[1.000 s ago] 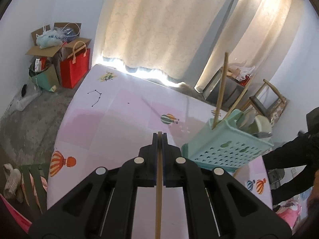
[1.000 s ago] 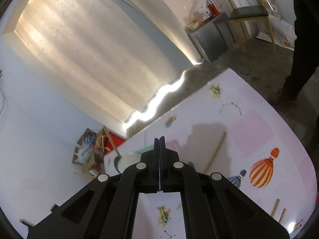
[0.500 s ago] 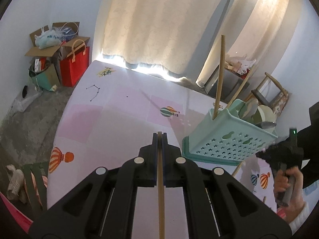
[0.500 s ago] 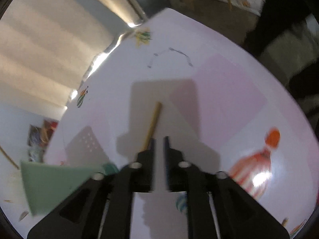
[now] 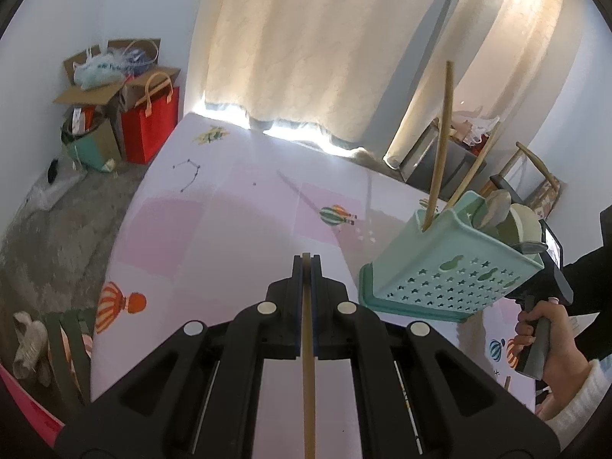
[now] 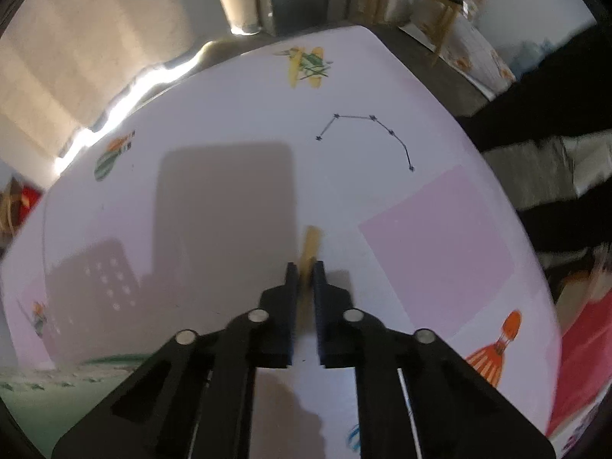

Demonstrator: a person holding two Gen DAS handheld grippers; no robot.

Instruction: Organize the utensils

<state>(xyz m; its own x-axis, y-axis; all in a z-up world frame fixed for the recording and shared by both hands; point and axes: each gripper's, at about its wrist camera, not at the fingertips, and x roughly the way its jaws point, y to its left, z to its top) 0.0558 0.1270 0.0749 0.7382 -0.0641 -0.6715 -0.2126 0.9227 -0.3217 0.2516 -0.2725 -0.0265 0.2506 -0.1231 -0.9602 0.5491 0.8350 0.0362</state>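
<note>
We hold a wooden chopstick point(image 5: 308, 344) clamped between the left gripper's point(image 5: 306, 264) closed jaws, its shaft running back toward the camera. Just right of it a mint-green utensil basket point(image 5: 447, 267) stands on the table point(image 5: 229, 229), near its right edge, with sticks and spoons upright inside. Our right gripper point(image 6: 305, 273) points steeply down at the table, its jaws having just been closing around a second chopstick point(image 6: 310, 244) lying there; the pads look pressed on it.
</note>
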